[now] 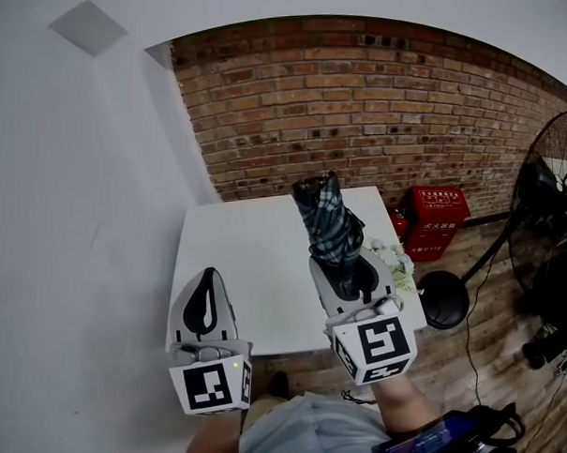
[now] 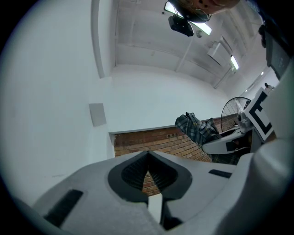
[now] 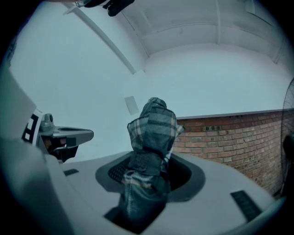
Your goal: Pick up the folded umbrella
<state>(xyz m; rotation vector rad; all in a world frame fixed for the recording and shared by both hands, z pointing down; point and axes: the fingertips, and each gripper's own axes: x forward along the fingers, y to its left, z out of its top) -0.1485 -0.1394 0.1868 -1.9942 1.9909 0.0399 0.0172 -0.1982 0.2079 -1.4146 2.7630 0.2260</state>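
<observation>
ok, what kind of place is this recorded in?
Probably a studio or workshop room, indoors: exposed brick wall, a large pedestal fan on the wood floor, and a red box by a plain white table.

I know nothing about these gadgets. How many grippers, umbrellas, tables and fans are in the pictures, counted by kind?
Grey two-jaw grippers: 2 (left gripper, right gripper)
Folded dark plaid umbrella: 1
White square table: 1
Black standing fan: 1
Total: 5
</observation>
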